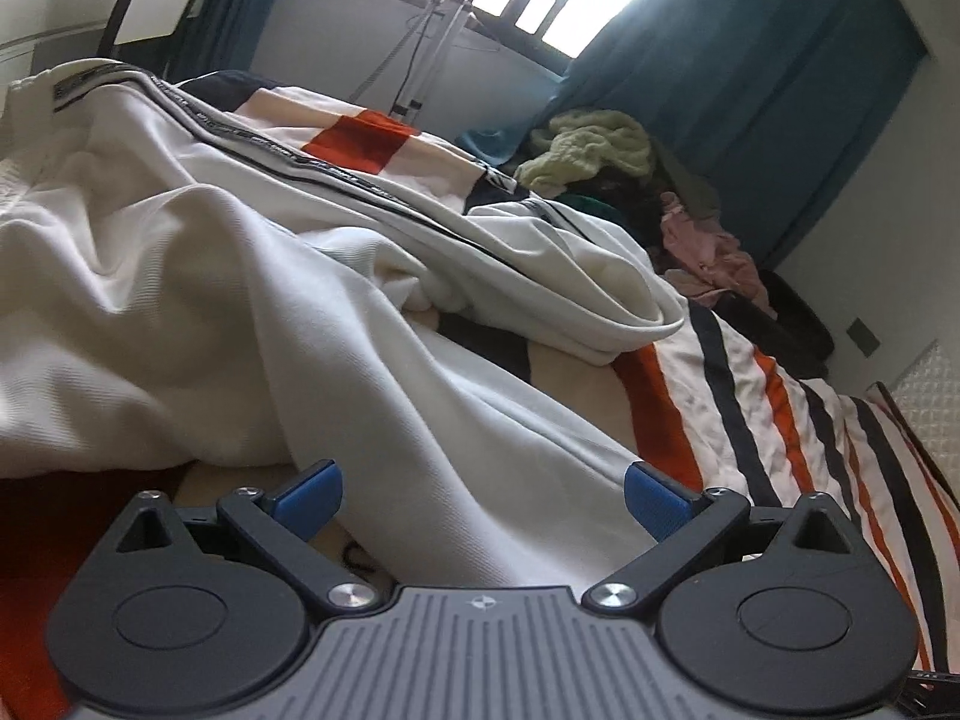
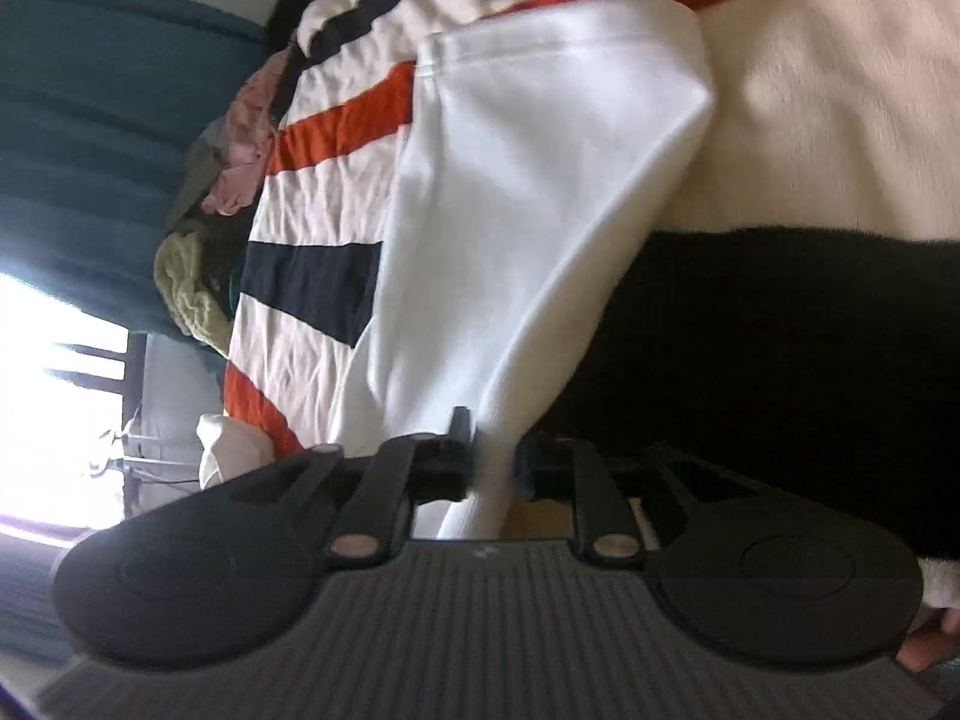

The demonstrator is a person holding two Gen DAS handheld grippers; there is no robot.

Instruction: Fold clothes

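White garment on the striped bed, one gripper clamped on it.

Right gripper point(image 2: 489, 456) has its jaws together on a fold of the white garment point(image 2: 528, 192); left gripper point(image 1: 483, 495) rests with jaws apart, the cloth running between its blue pads point(image 1: 312, 495). The garment lies crumpled on the striped bedspread point(image 1: 738, 396); at 1 o'clock, a clothes pile point(image 1: 624, 180), then teal curtains point(image 1: 750, 60).

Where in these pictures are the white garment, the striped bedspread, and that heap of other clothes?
white garment point(image 1: 240, 276): left wrist view, on its rumpled middle.
striped bedspread point(image 1: 738, 384): left wrist view, on a bare dark stripe right of the garment.
heap of clothes point(image 1: 600, 150): left wrist view, on the pale green knit on top.
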